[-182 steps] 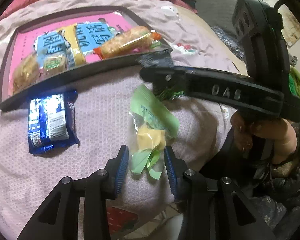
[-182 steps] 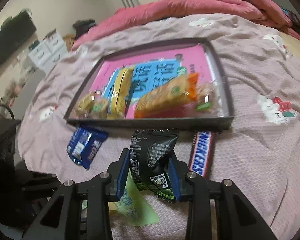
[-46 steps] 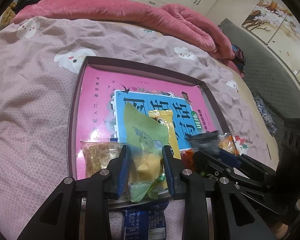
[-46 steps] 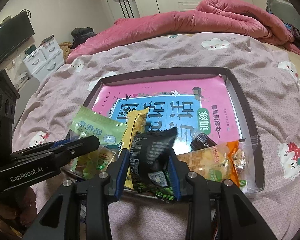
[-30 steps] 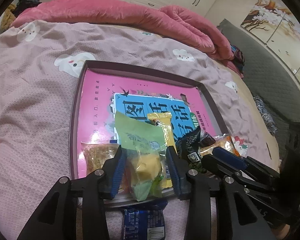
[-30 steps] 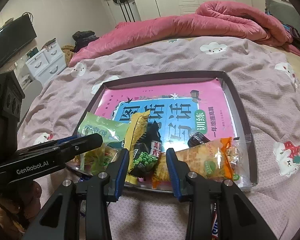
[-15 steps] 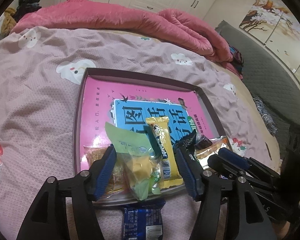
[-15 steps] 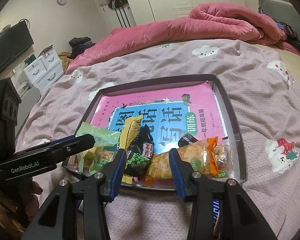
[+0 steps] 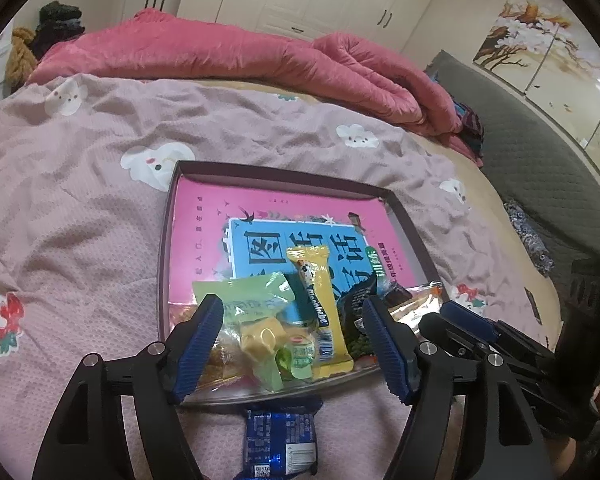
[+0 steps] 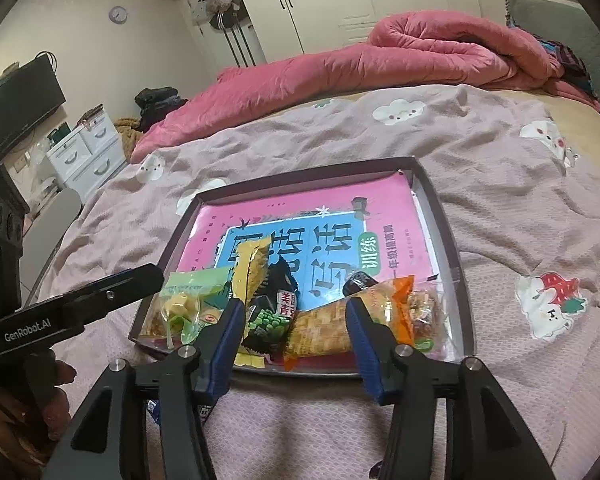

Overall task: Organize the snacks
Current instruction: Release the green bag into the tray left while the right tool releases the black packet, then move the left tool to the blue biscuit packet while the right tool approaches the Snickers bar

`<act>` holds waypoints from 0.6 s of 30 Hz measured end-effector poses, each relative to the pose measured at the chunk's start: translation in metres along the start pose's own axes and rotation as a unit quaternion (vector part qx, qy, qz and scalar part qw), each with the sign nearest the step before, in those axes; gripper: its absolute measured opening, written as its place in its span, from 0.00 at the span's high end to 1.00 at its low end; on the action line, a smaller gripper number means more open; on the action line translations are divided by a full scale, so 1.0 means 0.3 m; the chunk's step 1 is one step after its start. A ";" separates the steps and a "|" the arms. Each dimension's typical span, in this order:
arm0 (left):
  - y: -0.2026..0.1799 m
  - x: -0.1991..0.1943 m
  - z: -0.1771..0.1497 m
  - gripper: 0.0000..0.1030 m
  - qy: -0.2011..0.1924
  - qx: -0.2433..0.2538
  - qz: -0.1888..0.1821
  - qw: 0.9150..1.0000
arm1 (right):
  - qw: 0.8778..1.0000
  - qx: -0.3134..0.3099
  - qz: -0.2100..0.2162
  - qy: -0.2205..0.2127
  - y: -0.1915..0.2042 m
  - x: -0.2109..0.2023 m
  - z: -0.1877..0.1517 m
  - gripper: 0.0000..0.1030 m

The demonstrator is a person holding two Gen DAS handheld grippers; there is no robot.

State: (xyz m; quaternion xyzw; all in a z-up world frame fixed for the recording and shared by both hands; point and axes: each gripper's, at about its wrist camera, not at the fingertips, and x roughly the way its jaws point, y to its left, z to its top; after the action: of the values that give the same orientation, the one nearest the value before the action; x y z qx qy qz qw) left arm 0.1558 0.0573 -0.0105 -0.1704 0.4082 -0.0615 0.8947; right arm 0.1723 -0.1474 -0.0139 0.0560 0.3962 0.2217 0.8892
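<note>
A dark-rimmed tray (image 9: pixel 165 240) with a pink book in it lies on the bed. A green packet (image 9: pixel 256 320) rests at the tray's near edge, beside a yellow bar (image 9: pixel 320 304). My left gripper (image 9: pixel 292 312) hovers over them with its jaws opening; the pads touch nothing. In the right wrist view a black pea packet (image 10: pixel 270 312) lies in the tray (image 10: pixel 444 224) next to an orange cracker packet (image 10: pixel 332 324). My right gripper (image 10: pixel 294 308) stands over these two, its jaws opening and clear of both. A blue packet (image 9: pixel 280 440) lies on the blanket outside the tray.
The mauve blanket (image 9: pixel 80 200) spreads around the tray. A pink quilt (image 9: pixel 260 60) is heaped at the far side of the bed. A grey padded panel (image 9: pixel 540 160) stands at the right. White drawers (image 10: pixel 88 152) stand past the bed's left edge. A hand (image 10: pixel 20 420) holds the left gripper.
Both grippers opened and let go: the green packet and the black pea packet now lie in the tray. Both grippers drew back and up a little.
</note>
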 end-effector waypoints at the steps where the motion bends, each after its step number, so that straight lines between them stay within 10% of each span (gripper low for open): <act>1: -0.002 -0.007 0.001 0.28 -0.002 0.000 0.001 1.000 | 1.000 0.000 -0.002 -0.002 -0.002 -0.006 0.000 0.48; 18: -0.002 -0.118 -0.031 0.21 -0.009 0.007 0.012 1.000 | 0.999 0.019 -0.022 -0.027 -0.073 -0.120 -0.024 0.37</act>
State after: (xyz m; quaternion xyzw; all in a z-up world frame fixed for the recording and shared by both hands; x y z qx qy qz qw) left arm 0.1253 0.0631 0.0092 -0.1597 0.4013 -0.0523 0.9004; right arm 0.1537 -0.1833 -0.0003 0.0698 0.3775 0.1934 0.9029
